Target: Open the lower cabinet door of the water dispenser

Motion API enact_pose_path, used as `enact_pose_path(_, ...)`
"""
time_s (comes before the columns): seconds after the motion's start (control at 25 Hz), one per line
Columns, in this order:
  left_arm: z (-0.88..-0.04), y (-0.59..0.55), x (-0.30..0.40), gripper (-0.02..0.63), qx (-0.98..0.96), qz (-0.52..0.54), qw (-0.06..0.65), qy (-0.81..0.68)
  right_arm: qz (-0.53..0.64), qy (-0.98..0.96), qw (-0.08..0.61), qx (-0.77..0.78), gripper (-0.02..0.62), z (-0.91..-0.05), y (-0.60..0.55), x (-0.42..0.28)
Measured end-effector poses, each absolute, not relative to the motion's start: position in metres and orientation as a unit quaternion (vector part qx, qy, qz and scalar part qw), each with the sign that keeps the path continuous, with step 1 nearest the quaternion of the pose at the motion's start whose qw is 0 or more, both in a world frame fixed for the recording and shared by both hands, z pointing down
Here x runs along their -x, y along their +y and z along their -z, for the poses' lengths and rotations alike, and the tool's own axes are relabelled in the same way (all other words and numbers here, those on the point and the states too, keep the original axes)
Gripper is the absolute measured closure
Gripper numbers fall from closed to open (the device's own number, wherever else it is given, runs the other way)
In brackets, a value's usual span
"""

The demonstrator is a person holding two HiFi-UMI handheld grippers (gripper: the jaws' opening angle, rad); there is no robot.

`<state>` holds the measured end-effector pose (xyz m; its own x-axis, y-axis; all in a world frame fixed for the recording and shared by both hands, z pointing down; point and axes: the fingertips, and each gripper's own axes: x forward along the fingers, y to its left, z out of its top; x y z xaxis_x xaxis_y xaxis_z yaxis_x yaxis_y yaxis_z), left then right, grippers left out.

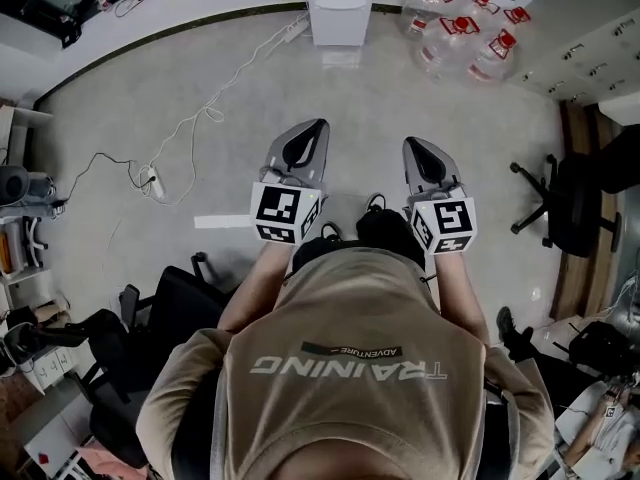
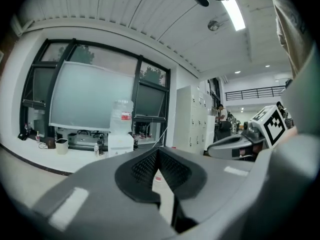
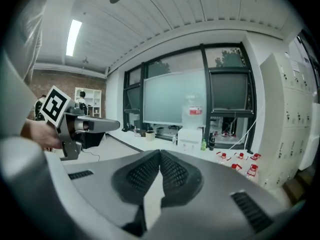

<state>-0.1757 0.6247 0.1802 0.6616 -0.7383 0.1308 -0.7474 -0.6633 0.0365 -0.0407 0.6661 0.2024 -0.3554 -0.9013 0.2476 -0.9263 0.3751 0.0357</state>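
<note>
Nearest: a person in a tan shirt (image 1: 340,388) has both arms forward. The left gripper (image 1: 316,128) and right gripper (image 1: 410,145) are held side by side over the grey floor (image 1: 480,138). They are apart from each other and both point toward the far wall. Their marker cubes (image 1: 285,213) face the head camera.

Left gripper: jaws pressed together, textured pads (image 2: 142,169) meeting at the tips, nothing between them. Right gripper: likewise closed pad on pad (image 3: 175,173), empty.

Mid floor: a white tape strip (image 1: 222,221) lies left of the left gripper, with a power strip (image 1: 150,178) and its white cable beyond. A black office chair (image 1: 555,203) stands off to the right.

Far: the white water dispenser (image 1: 340,6), with a bottle on top (image 3: 193,111), stands at the far wall straight ahead, well apart from both grippers. Its lower cabinet door is not clearly visible in any view, so I cannot tell whether it is open or closed. Red-capped water bottles (image 1: 462,30) are clustered on the floor just right of the dispenser.
</note>
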Motion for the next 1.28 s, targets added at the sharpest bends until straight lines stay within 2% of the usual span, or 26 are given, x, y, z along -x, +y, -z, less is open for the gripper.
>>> enact_pose_path(0.24, -0.197, 0.586, 0.162, 0.598, -0.904, -0.066, 0.063, -0.419, -0.064, -0.825, 0.111, -0.551, 0.586, -0.211, 0.619, 0.019)
enact_pose_path(0.6, -0.170, 0.505, 0.097, 0.598, -0.902, -0.085, 0.024, -0.424, -0.054, -0.842, 0.091, -0.529, 0.587, -0.210, 0.524, -0.036)
enact_pose_path(0.88, -0.167, 0.435, 0.069, 0.598, -0.878, -0.075, 0.064, -0.468, -0.048, -0.851, 0.111, -0.511, 0.586, -0.220, 0.439, -0.096)
enact_pose_path(1.12, -0.182, 0.407, 0.065, 0.598, -0.862, -0.115, 0.071, -0.488, -0.084, -0.857, 0.097, -0.498, 0.588, -0.242, 0.395, -0.107)
enact_pose_path(1.28, -0.181, 0.372, 0.063, 0.598, -0.866, -0.098, 0.086, -0.483, -0.082, -0.858, 0.080, -0.501, 0.588, -0.238, 0.362, -0.102)
